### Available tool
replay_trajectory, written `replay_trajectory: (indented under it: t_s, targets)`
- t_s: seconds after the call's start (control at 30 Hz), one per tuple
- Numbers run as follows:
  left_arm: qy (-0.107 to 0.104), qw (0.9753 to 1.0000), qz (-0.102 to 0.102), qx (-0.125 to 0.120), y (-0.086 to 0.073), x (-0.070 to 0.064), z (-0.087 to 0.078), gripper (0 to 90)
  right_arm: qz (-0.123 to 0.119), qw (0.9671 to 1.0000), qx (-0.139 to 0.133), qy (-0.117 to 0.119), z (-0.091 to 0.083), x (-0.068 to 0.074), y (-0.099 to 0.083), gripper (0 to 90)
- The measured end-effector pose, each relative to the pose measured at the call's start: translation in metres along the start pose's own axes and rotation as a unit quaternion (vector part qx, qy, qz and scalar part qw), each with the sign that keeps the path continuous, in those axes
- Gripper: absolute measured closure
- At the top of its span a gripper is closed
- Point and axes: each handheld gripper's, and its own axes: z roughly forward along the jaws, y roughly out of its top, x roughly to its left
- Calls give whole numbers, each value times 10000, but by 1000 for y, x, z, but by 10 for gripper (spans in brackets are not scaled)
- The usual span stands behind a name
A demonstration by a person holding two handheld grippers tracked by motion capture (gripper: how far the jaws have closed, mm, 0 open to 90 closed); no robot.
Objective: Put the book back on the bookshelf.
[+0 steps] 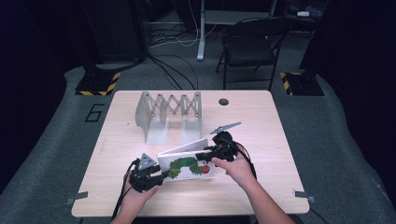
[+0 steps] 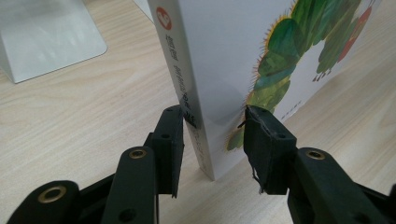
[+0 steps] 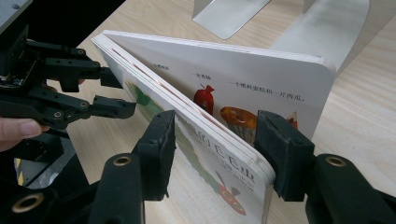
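**Book stood on edge between two tongs, rack just behind**

The picture book (image 1: pixel 189 164) stands upright on the desk (image 1: pixel 261 121), near the front edge, its long axis running left to right across the person's body. The left tongs (image 1: pixel 161 177) meet it at the spine end, the right tongs (image 1: pixel 201 157) at the opposite end near the top, so each hand is at its own end and neither is clearly nearer. The metal book rack (image 1: pixel 163 112) stands just behind the book, farther from the person; by my reading the coming move is a lift backward into one of its slots.

In the left gripper view the left tongs (image 2: pixel 212 149) are open, straddling the spine near the bottom corner, with a gap on at least one side, so no firm hold. In the right gripper view the right tongs (image 3: pixel 215 154) are also parted around the pages, which fan slightly; whether the pads touch I cannot tell.

The book is a thick white board book with a green caterpillar with a red head on the cover, and rounded corners.
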Motion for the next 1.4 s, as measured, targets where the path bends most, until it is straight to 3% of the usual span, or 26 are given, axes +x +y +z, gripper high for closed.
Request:
replay_trajectory:
  t_s: [0.37,0.6,0.93,1.1,1.4]
  targets:
    - [-211,9998,7,-41,-4,-4,-4,556,-84,9999,19,84,-1,0,-11,425]
    - [-219,9994,267,29,-5,-10,-7,531,-186,9998,69,22,-2,0,-14,380]
    - [-361,9984,428,31,-5,-16,-5,504,-176,9998,78,39,-9,-4,-20,364]
    - [-496,9983,311,-27,-6,-13,-4,488,-190,9998,30,-9,-10,-8,-21,342]
    - [-558,9974,453,-32,5,-14,-1,428,-155,9999,39,-38,-12,-14,-24,336]
